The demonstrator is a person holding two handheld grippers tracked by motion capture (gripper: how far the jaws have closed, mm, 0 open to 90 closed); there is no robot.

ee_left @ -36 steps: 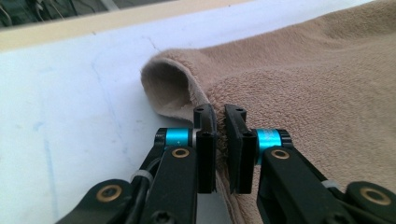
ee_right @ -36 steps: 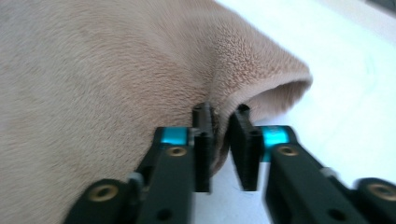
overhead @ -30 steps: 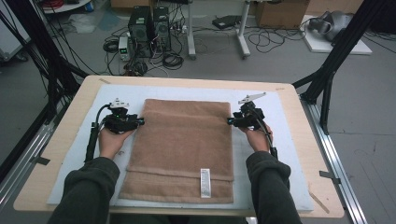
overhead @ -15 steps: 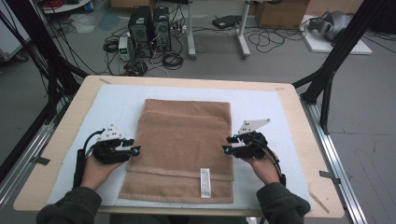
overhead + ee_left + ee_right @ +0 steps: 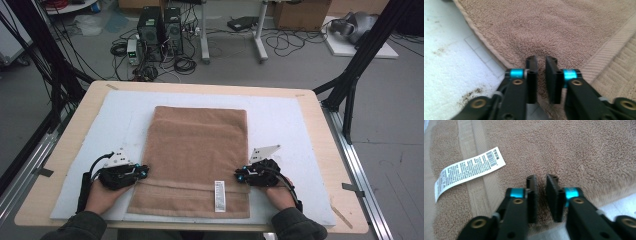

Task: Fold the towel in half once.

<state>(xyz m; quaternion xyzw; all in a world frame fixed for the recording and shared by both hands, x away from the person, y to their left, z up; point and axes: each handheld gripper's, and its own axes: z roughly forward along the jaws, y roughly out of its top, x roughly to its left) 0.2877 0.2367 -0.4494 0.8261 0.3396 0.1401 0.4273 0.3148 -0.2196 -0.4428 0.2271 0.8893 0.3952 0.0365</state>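
A brown towel (image 5: 196, 155) lies flat in the middle of the high view, on a white mat (image 5: 285, 120) that covers a wooden table (image 5: 65, 140). Its long sides run from the upper middle toward the bottom of the frame. A woven band crosses it near the lower end, and a white label (image 5: 219, 195) lies on that band, right of centre.

The left gripper (image 5: 141, 172) sits at the lower left of the high view, at the towel's left edge, just above the band. In the left gripper view its jaws (image 5: 541, 67) stand close together with a narrow gap, and a small ridge of terry is pinched up between them; the towel's hem runs diagonally from upper left down to the jaws, with the mat to its left.

The right gripper (image 5: 241, 174) sits at the lower right of the high view, at the towel's right edge, level with the left one. In the right gripper view its jaws (image 5: 541, 187) are likewise nearly closed on a fold of pile, with the label (image 5: 469, 171) at the left of that frame and a strip of mat at the lower right.
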